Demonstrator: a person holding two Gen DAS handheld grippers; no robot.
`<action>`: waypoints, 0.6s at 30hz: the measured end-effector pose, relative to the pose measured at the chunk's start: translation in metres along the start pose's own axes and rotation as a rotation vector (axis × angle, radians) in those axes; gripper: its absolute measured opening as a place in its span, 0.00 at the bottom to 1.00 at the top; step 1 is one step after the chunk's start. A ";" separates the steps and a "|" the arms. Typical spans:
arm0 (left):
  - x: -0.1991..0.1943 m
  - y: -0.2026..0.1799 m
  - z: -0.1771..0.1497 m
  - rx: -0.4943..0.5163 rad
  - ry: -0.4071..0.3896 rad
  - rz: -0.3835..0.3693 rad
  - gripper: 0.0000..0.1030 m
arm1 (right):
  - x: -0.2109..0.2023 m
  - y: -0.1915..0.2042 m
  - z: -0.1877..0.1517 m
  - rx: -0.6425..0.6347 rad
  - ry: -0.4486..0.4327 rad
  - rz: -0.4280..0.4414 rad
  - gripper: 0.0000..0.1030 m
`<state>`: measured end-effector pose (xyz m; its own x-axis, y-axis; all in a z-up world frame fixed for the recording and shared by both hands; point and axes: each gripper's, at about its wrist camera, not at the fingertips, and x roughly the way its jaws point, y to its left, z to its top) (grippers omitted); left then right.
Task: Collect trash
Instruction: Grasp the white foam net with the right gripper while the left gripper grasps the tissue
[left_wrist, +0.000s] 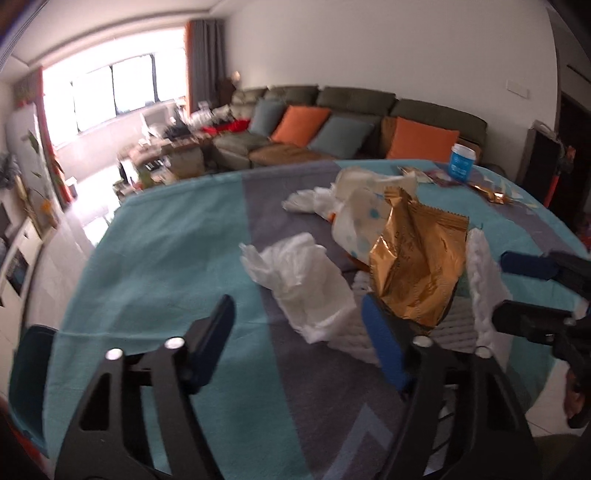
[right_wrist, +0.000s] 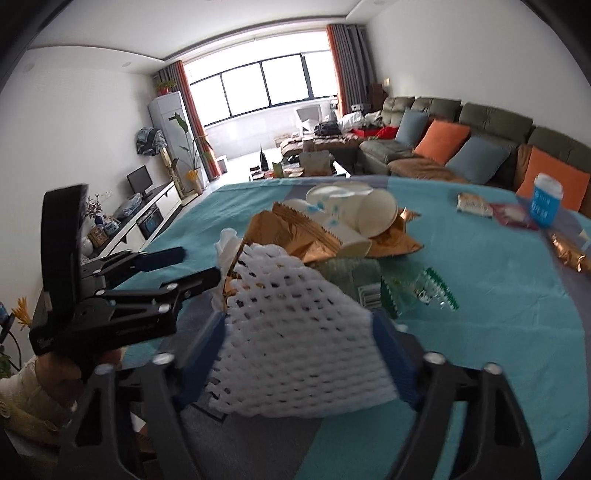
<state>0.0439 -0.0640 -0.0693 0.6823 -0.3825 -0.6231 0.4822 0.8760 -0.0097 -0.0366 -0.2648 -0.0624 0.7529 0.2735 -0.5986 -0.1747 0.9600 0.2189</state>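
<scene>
The right hand-held gripper (right_wrist: 297, 354) clamps a white foam net (right_wrist: 295, 332) between its blue fingers (right_wrist: 391, 350). Beyond it, gold wrappers (right_wrist: 291, 232) and paper cups (right_wrist: 354, 210) lie heaped on the teal table (right_wrist: 498, 295). The left hand-held gripper (right_wrist: 192, 267) reaches in from the left.

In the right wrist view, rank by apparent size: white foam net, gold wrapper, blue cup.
1. white foam net, though nearest the camera, so enlarged
2. gold wrapper, partly hidden
3. blue cup, farthest away

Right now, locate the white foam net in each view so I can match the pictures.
Left wrist: white foam net stands at right, beside the gold wrapper.
Right wrist: it fills the lower centre, pinched by the right hand-held gripper.
Shared landmark: the blue cup at the table's far side.
</scene>
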 end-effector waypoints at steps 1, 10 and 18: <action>0.003 0.001 0.001 -0.008 0.010 -0.014 0.60 | 0.003 0.000 -0.001 0.001 0.015 0.003 0.66; 0.023 0.021 -0.007 -0.108 0.110 -0.112 0.09 | 0.010 -0.002 -0.005 0.015 0.068 0.046 0.12; 0.006 0.027 -0.007 -0.117 0.073 -0.103 0.01 | -0.009 0.000 0.006 -0.004 -0.009 -0.006 0.23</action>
<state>0.0575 -0.0404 -0.0792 0.5888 -0.4531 -0.6694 0.4774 0.8632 -0.1644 -0.0392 -0.2677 -0.0523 0.7599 0.2670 -0.5927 -0.1723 0.9619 0.2124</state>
